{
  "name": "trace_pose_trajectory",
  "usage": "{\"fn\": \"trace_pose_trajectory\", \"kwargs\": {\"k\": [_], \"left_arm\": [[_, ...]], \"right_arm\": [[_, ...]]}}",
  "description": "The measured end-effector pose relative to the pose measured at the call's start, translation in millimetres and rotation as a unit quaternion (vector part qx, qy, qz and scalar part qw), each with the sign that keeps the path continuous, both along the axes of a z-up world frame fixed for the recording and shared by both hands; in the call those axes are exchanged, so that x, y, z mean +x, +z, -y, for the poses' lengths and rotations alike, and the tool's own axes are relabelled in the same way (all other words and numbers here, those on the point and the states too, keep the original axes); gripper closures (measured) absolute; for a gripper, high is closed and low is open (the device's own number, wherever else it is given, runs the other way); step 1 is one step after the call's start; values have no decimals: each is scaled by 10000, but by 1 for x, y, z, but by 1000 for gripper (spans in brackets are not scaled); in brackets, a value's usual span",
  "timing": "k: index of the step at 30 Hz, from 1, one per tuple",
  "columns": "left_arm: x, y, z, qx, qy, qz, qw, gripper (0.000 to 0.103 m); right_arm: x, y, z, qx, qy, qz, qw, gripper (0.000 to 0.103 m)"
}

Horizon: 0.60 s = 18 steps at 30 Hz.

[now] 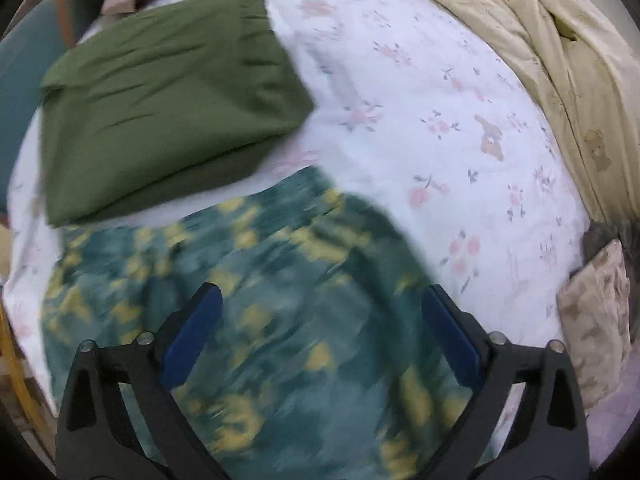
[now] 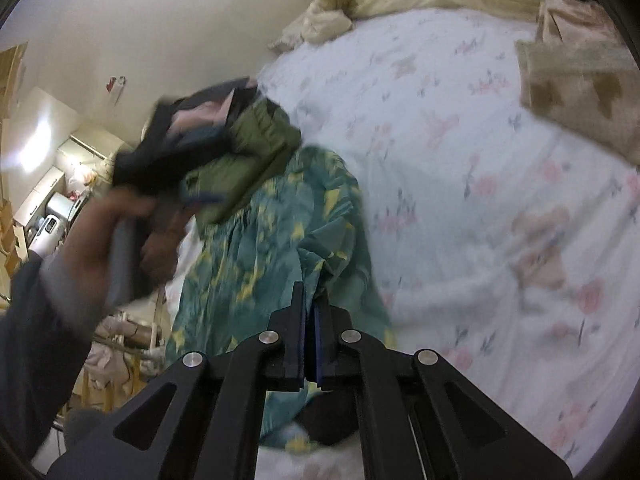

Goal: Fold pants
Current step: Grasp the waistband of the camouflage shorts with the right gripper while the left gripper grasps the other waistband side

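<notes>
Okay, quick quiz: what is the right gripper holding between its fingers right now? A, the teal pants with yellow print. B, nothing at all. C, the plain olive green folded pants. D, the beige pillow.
A: the right gripper has its fingers shut on a fold of the teal pants, while the olive pants lie farther off.

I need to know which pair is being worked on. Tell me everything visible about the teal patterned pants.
The teal pants, of thin, soft-looking fabric with yellow blotches, lie wrinkled on the white floral bedsheet, beside folded olive-green pants. The right gripper is shut on one edge; the open left gripper hovers above them.
</notes>
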<state>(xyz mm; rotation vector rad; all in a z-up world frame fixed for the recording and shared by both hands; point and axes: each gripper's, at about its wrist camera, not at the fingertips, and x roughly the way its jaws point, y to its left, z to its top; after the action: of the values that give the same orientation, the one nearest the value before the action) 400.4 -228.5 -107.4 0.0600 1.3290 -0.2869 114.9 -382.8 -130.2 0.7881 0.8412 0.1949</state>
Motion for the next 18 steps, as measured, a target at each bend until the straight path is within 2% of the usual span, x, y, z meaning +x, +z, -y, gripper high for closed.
{"fn": "trace_pose_trajectory", "kwargs": {"k": [5, 6, 8, 9, 10, 12, 15, 18], "left_arm": [[-1, -23, 36, -17, -162, -307, 9994, 6], [-4, -27, 43, 95, -279, -268, 9992, 6], [-14, -40, 53, 637, -512, -145, 9965, 8], [-16, -46, 53, 812, -582, -173, 9949, 23], [-17, -52, 52, 896, -649, -268, 9935, 58], [-17, -58, 45, 962, -640, -467, 9922, 98], [-20, -41, 25, 493, -776, -470, 9947, 101], [-20, -7, 4, 300, -812, -328, 9957, 101]], "right_arm": [[11, -2, -28, -326, 562, -79, 9979, 101], [16, -7, -38, -267, 882, -170, 9956, 101], [18, -10, -52, -395, 1219, -211, 9915, 101], [18, -8, -61, -477, 1408, -150, 9888, 101], [19, -7, -67, -497, 1524, -113, 9870, 101], [19, -4, -75, -518, 1671, -37, 9846, 101], [17, 1, -84, -491, 1835, 50, 9818, 101], [16, 10, -93, -449, 2006, 207, 9784, 101]]}}
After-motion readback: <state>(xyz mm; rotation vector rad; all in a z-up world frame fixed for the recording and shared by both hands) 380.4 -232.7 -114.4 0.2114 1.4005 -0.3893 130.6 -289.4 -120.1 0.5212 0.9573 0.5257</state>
